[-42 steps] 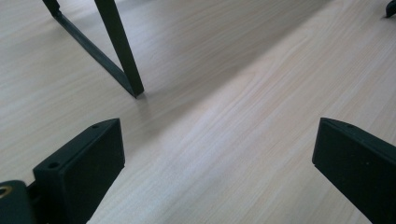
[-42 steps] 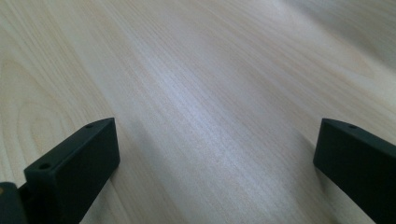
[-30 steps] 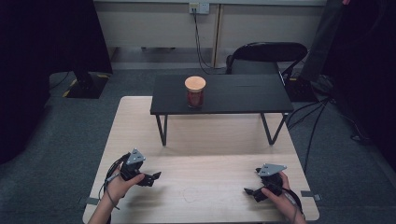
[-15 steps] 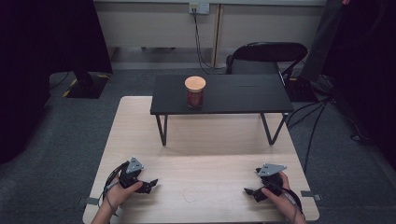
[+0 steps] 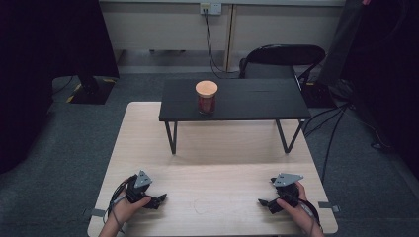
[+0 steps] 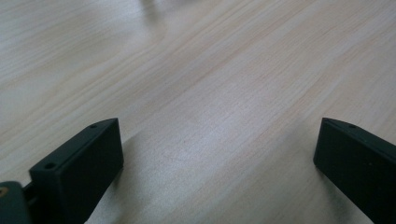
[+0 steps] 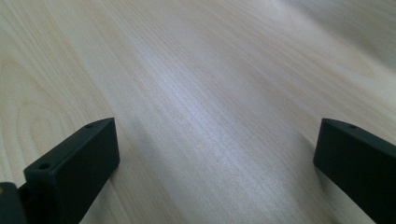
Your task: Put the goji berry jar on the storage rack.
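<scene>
While both grippers rest low on the near edge of the bench (image 5: 148,128), nothing has been picked up and the work looks to be at its very start. The left gripper (image 5: 159,199) has its jaws spread wide with only bare wood grain between them, as the left gripper view makes plain, and the right gripper (image 5: 263,202) stands the same way, wide apart and holding nothing. The nearest thing to either of them is a jar (image 5: 206,97) with a pale wooden lid and a dark red body, standing upright well ahead of both grippers, up on a small black table (image 5: 247,101) that sits on the far half of the bench, roughly midway between the two. I judge that reaching forward to it and everything after is left to do. The bench is light wood, smooth and uncluttered. Beyond it lie grey carpet, a black chair (image 5: 281,57) behind the small table, cables running to a wall socket (image 5: 206,8), and dark curtains on both sides.
</scene>
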The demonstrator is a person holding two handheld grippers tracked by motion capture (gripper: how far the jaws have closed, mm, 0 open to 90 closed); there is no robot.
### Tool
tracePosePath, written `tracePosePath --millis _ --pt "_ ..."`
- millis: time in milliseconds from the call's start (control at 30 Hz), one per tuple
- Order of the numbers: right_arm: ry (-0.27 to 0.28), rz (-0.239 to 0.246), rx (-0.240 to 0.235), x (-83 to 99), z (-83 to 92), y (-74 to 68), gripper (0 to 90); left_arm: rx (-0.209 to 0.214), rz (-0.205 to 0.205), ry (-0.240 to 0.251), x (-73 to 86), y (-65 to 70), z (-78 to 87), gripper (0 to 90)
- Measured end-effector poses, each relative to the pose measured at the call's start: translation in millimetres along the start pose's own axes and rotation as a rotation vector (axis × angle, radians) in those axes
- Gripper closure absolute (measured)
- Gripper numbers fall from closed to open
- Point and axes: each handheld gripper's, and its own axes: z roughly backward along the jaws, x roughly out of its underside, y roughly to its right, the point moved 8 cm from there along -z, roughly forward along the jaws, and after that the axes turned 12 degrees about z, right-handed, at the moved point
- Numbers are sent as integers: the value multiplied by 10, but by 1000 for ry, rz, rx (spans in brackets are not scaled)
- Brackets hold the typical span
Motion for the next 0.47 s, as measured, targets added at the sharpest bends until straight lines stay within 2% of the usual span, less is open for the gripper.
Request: tracePosePath --millis 467 --pt "0 0 0 0 0 0 0 -1 6 3 3 4 -2 0"
